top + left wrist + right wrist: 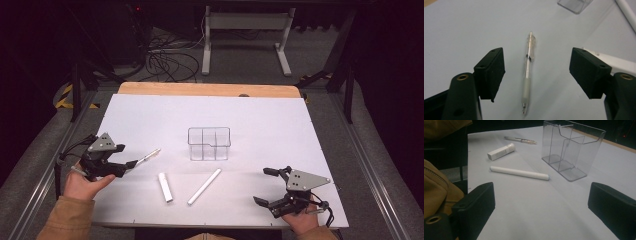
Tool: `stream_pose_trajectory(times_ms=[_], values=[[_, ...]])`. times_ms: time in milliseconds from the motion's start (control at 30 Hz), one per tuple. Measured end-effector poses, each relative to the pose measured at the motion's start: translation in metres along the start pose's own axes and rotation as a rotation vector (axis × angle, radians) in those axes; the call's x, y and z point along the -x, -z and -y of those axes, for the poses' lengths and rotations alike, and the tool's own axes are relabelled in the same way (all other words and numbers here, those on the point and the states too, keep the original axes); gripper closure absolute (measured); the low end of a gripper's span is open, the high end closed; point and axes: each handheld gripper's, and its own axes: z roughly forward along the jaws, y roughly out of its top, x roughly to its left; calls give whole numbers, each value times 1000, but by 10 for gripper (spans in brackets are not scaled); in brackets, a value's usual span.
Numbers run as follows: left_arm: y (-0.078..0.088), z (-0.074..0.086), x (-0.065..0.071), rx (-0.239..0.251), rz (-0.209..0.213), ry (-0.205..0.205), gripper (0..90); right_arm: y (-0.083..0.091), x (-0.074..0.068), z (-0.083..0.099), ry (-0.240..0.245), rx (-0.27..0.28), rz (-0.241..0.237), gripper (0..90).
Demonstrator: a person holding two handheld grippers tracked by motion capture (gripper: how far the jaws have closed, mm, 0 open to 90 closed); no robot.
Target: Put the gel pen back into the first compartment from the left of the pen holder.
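- The left gripper (134,163) sits near the sheet's (260,120) left edge, jaws apart on either side of the pen (528,72) without touching it.
- The pen lies flat on the sheet between those jaws, its tip toward the gripper.
- The right gripper (264,186) rests near the sheet's front right corner, jaws wide apart with nothing between them.
- A clear organizer (209,143) stands upright near the sheet's middle; its compartments are empty.
- A white tube (165,187) and a white stick (204,186) lie just beside each other near the front edge, apart from the organizer.
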Motion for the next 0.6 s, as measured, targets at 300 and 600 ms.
stream_pose_trajectory(times_ms=[300, 600], values=[[-9, 13, -5, -76, 9, -3, 352, 0, 0, 0, 1, -1, -2, 79], [-21, 22, -11, -146, 23, 24, 446, -1, 0, 0, 0, -3, -3, 79]])
